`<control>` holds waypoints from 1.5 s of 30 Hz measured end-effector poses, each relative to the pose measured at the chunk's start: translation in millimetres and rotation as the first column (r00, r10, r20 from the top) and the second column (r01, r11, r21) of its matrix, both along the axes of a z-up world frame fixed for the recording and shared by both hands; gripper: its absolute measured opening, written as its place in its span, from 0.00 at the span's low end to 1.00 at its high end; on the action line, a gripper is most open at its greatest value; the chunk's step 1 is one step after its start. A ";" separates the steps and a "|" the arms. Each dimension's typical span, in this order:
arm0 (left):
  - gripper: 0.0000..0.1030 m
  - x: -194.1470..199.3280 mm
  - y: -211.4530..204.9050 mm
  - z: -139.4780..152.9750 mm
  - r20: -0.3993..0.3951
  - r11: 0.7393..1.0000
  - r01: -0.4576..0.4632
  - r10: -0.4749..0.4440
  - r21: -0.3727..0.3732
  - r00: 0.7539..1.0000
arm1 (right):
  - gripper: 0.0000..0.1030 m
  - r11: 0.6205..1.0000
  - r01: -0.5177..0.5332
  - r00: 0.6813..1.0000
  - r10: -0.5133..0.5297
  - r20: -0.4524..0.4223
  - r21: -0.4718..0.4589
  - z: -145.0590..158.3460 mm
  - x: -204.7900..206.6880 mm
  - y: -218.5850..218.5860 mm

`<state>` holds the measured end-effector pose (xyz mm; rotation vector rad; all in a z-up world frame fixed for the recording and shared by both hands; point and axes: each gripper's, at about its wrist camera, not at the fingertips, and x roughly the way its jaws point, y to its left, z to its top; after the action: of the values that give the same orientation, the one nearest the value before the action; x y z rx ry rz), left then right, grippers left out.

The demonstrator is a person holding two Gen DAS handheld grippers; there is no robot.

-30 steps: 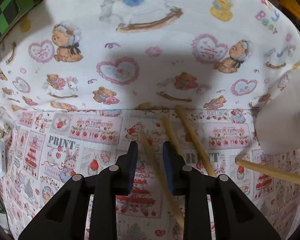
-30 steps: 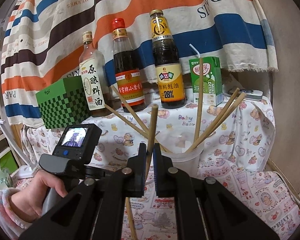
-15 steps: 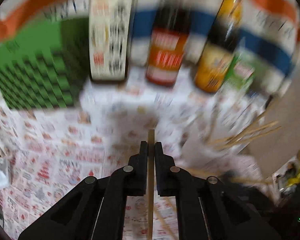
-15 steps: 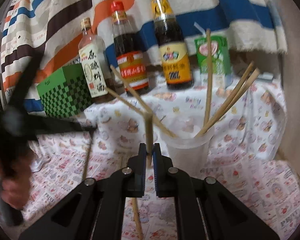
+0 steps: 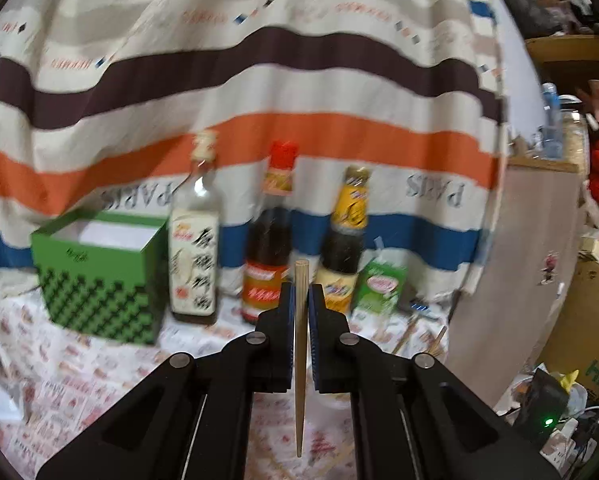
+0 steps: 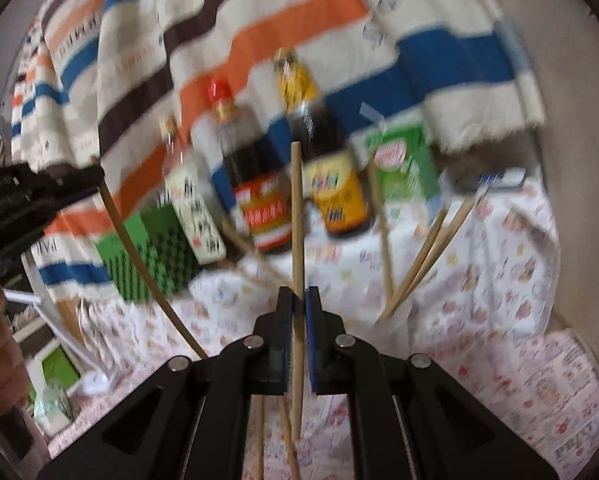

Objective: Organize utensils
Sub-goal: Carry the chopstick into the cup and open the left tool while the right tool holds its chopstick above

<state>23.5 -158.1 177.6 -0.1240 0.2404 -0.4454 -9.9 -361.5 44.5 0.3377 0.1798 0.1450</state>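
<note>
My left gripper (image 5: 300, 300) is shut on a wooden chopstick (image 5: 300, 344) held upright above the table. My right gripper (image 6: 298, 304) is shut on another wooden chopstick (image 6: 296, 220), also upright. In the right wrist view the left gripper (image 6: 83, 176) shows at the far left with its chopstick (image 6: 139, 264) slanting down. A clear plastic cup (image 6: 395, 320) stands just right of my right gripper and holds several chopsticks (image 6: 431, 248) leaning outward. Two more chopsticks (image 6: 257, 440) lie on the cloth below my right gripper.
Three sauce bottles (image 5: 269, 236) stand in a row at the back, with a green checkered box (image 5: 99, 276) to their left and a green drink carton (image 5: 379, 286) to their right. A striped cloth (image 5: 259, 80) hangs behind. A patterned tablecloth (image 6: 499, 300) covers the table.
My left gripper closed on a chopstick from the cloth, lifted it and tilted up to face the bottles. My right gripper rose and tilted with its chopstick still held.
</note>
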 end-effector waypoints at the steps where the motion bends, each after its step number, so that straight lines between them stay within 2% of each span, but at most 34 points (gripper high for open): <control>1: 0.05 -0.8 -2.0 2.1 0.010 1.000 0.015 -0.014 -0.007 1.000 | 0.06 1.000 0.012 1.000 -0.012 0.018 0.008 3.3 -3.2 -3.9; 5: 0.05 2.0 -17.1 3.4 0.054 0.997 0.069 -0.066 -0.047 0.996 | 0.05 0.997 0.071 0.996 -0.072 0.054 0.036 11.3 -8.6 -20.4; 7: 0.05 4.8 -25.6 4.1 0.092 0.996 0.070 -0.064 -0.060 0.994 | 0.06 0.995 0.087 0.995 -0.089 0.045 0.052 10.1 -5.1 -25.0; 10: 0.05 10.5 -33.7 6.4 0.151 0.991 0.063 -0.044 -0.118 0.988 | 0.06 0.991 0.130 0.991 -0.131 0.034 0.037 5.9 -0.8 -28.5; 15: 0.05 27.5 -53.6 -1.6 0.175 0.991 0.086 -0.066 -0.104 0.982 | 0.06 0.989 0.137 0.990 -0.139 0.035 0.054 4.2 -0.8 -36.6; 19: 0.05 38.7 -68.0 -29.3 0.152 0.996 0.077 -0.069 -0.047 0.986 | 0.06 0.987 0.144 0.987 -0.148 0.058 0.071 7.2 -5.8 -41.9; 26: 0.05 56.3 -78.6 -68.9 0.089 0.999 0.044 -0.044 -0.002 0.995 | 0.06 0.979 0.186 0.977 -0.193 0.086 0.090 9.8 -10.5 -49.7; 42: 0.06 63.1 -87.5 -93.0 0.052 0.997 0.026 -0.030 0.076 0.998 | 0.06 0.979 0.183 0.977 -0.191 0.090 0.088 9.5 -9.4 -50.1; 45: 0.06 65.1 -85.6 -93.2 0.033 0.996 0.048 -0.051 0.076 0.998 | 0.06 0.980 0.179 0.977 -0.188 0.099 0.091 9.7 -11.0 -50.5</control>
<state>88.6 -243.7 84.4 -0.0369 0.2255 -0.4870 -20.9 -412.0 54.3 0.4247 0.0362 -0.0124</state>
